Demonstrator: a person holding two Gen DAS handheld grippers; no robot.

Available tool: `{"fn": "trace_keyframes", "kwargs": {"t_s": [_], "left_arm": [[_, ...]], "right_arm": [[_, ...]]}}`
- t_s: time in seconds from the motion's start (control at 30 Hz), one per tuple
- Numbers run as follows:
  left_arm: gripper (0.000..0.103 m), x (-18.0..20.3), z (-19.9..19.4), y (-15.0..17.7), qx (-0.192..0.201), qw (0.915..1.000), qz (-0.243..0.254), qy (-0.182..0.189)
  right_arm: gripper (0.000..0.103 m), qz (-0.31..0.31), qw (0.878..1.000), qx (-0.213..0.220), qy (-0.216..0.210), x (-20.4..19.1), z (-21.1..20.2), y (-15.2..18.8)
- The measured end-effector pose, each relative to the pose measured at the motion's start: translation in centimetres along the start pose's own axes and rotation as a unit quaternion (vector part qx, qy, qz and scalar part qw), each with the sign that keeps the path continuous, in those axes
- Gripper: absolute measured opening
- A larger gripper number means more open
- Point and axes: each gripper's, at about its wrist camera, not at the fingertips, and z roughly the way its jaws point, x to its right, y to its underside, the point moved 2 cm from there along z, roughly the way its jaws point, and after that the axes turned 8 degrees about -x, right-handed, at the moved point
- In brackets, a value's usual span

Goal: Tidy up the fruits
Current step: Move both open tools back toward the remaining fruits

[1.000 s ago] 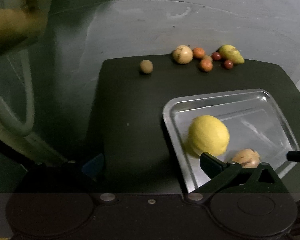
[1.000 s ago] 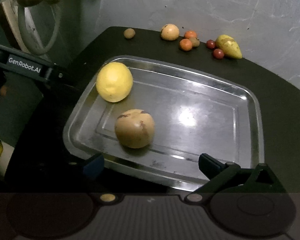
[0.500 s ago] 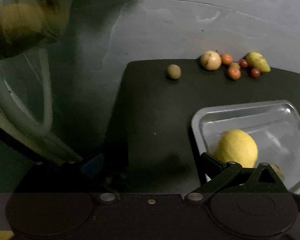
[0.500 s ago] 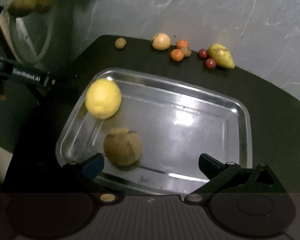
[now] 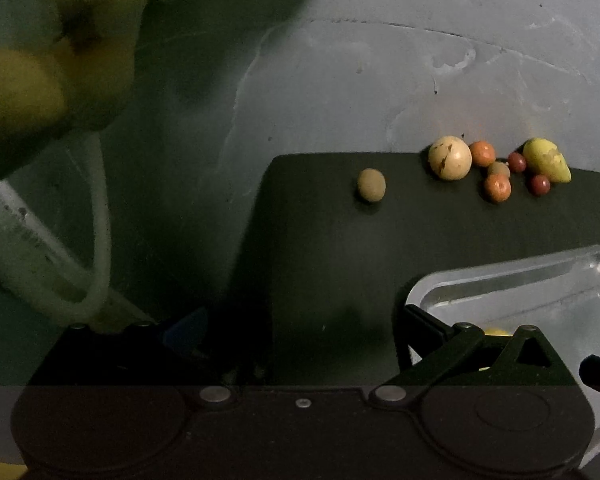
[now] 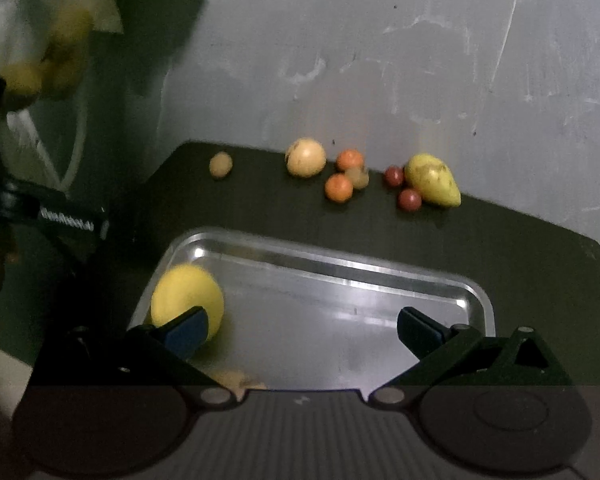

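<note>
Right claw [image 6: 302, 330] hangs over the metal tray [image 6: 380, 270], fingers spread wide w/ nothing between them, empty and facing the far row of fruit. Left claw [image 5: 300, 332] is likewise spread and empty, off to the tray's left over bare table [image 5: 320, 248]. Neither is carrying, so this reads as the gap between deliveries.

Big yellow fruit [image 6: 186, 300] sits in the tray's near-left corner, against the rim – prob. where it rolled to a stop, since a round thing settles against a wall. A brownish fruit [image 6: 238, 380] peeks out at the bottom edge behind the claw body, also in the tray, mostly hidden.

Rest still waits along the table's back edge: small tan one [image 6: 221, 165] alone at left, pale round one [image 6: 306, 157], two orange ones [image 6: 339, 187] w/ a pale small one between, two dark red ones [image 6: 410, 199] flanking the near side of the yellow pear-shaped fruit [image 6: 434, 180]. Clustered near the wall, well apart from the tray, so each needs its own trip.

My read: two in, eight-ish to go.
</note>
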Motion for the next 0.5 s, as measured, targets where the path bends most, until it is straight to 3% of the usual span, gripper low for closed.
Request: {"fn": "trace_keyframes", "kwargs": {"t_s": [0.5], "left_arm": [[0.102, 2.2, 3.4, -4.0, 0.016, 0.9998, 0.009, 0.008]], "right_arm": [[0.103, 0.042, 0.998, 0.040, 0.001, 0.8, 3.1, -2.5]]}}
